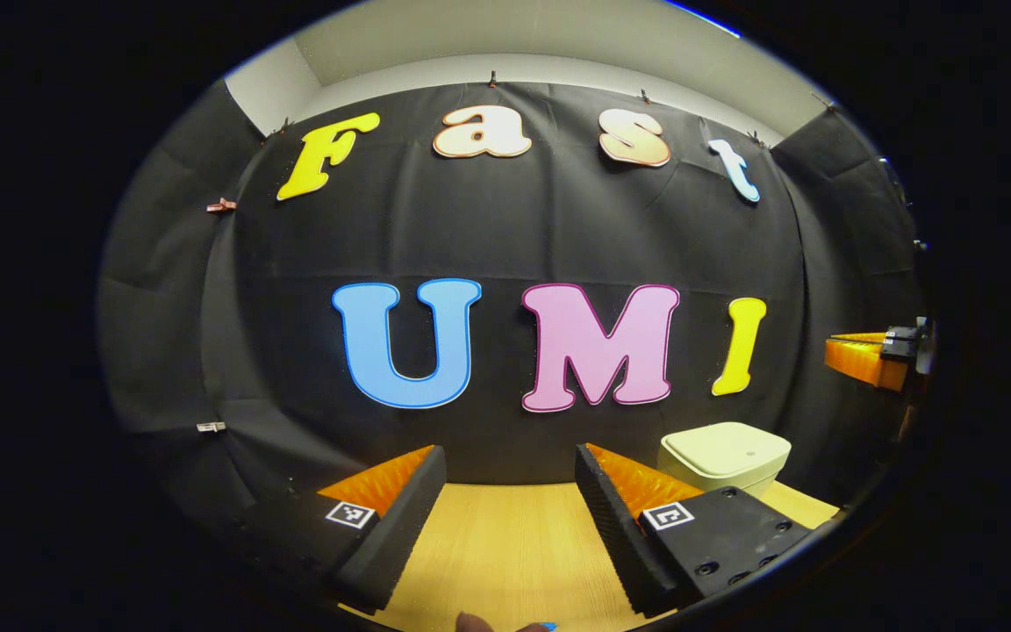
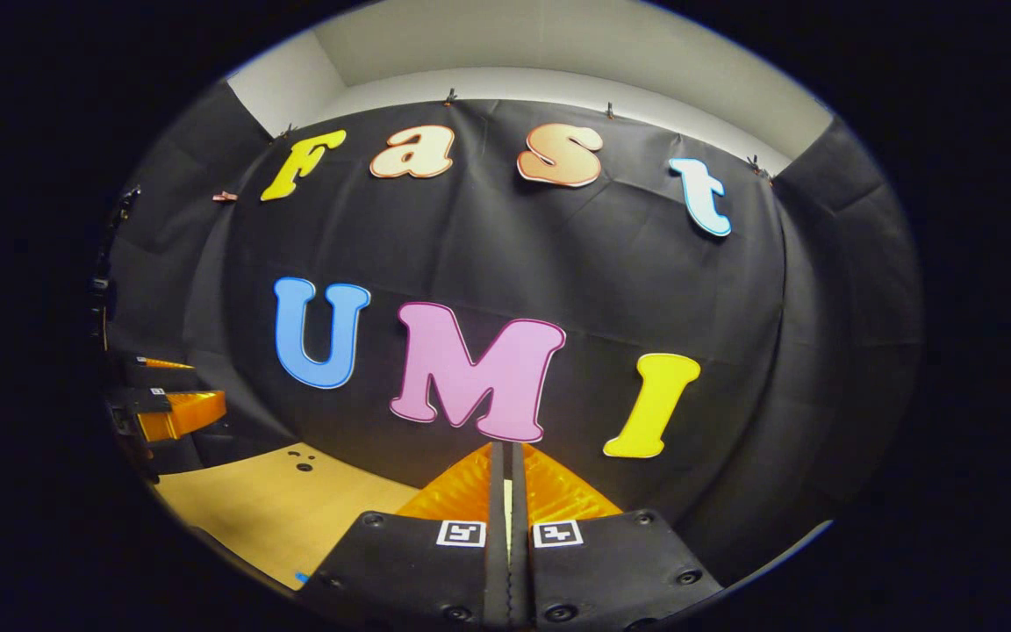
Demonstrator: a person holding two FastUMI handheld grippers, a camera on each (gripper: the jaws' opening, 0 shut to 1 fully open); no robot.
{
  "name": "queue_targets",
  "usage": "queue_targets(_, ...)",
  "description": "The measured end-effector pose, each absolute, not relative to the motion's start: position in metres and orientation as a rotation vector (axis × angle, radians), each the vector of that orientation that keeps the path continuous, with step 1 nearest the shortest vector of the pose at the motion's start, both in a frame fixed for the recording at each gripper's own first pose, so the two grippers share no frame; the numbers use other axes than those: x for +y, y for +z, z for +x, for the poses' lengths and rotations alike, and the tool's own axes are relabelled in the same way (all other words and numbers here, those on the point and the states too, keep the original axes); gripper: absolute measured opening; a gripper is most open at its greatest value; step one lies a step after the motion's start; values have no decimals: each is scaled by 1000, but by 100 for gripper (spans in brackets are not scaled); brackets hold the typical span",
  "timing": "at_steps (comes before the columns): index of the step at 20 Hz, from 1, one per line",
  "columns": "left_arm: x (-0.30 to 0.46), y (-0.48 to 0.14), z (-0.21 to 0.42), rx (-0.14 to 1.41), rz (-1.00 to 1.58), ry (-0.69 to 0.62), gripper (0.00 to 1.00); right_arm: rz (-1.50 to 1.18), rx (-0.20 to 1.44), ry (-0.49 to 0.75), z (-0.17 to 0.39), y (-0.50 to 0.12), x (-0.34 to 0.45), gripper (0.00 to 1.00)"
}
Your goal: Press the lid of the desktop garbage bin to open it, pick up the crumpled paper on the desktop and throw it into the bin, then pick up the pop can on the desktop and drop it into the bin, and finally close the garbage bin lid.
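Observation:
In the left gripper view a pale cream desktop bin [image 1: 724, 456] with its lid down stands on the wooden desk [image 1: 505, 544], close to the black back wall and just right of my left gripper [image 1: 510, 465]. That gripper is open with nothing between its fingers. At the right edge of the same view my right gripper [image 1: 876, 351] hangs higher up. In the right gripper view my right gripper [image 2: 506, 465] is shut with nothing held, raised above the desk [image 2: 277, 509] and facing the wall. My left gripper [image 2: 174, 411] shows at the left edge there.
The black cloth wall closes the desk at the back and on both sides. A few small dark holes [image 2: 299, 460] mark the desk surface near its far edge. A fingertip [image 1: 474, 622] shows at the bottom of the left gripper view.

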State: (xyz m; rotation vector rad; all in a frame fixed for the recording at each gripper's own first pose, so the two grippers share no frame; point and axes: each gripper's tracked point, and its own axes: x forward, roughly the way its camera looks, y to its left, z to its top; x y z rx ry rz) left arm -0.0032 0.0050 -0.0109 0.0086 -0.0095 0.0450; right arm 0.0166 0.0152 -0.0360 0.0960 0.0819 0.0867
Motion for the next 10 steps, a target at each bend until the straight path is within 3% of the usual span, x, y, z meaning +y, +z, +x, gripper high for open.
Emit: queue_targets(10,10,-17,4,11,15,112,95,142,289,135,83,-135,5,5)
